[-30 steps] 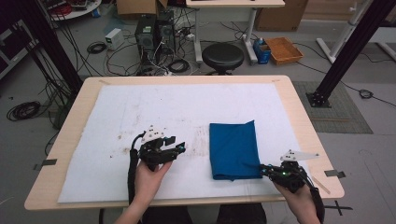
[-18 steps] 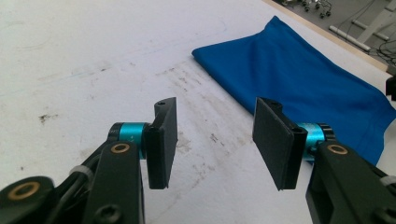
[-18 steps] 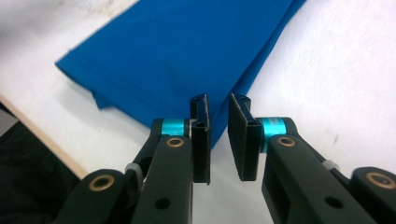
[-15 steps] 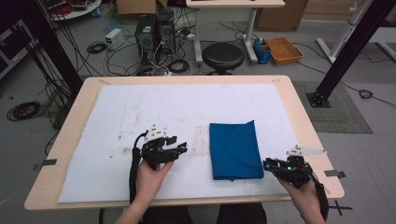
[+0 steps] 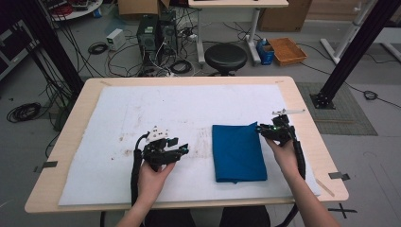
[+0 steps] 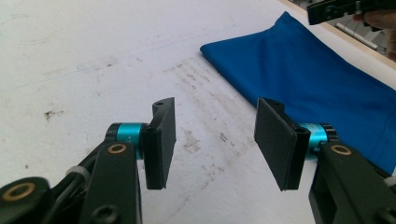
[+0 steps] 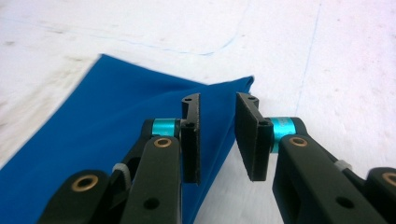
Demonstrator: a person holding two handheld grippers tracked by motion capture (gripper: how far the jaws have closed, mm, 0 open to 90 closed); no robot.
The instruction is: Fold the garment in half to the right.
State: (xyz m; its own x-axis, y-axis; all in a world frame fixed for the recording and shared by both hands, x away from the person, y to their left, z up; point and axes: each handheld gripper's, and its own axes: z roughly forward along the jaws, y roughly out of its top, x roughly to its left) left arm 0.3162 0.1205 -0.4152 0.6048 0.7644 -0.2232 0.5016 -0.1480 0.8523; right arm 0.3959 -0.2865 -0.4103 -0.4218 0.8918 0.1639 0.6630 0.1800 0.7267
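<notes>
High view: a folded blue cloth (image 5: 238, 152) lies flat toward the right edge of the bench (image 5: 302, 101). The right gripper (image 5: 261, 129) sits at the cloth's far right corner; the left gripper (image 5: 185, 149) rests well apart.

Left gripper view: jaws stand half open, empty.

Right gripper view: jaws, just opening, are narrowly parted over the corner, gripping nothing. The cloth appears light, limp, and best pinched at a corner.

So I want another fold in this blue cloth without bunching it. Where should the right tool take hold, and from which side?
Probably the far right corner of the blue cloth, where the right tool already hovers, jaws just opened and empty. Come in low from the right edge: the cloth lies flat on the white mat, and that pointed corner offers a free edge to pinch.
</notes>
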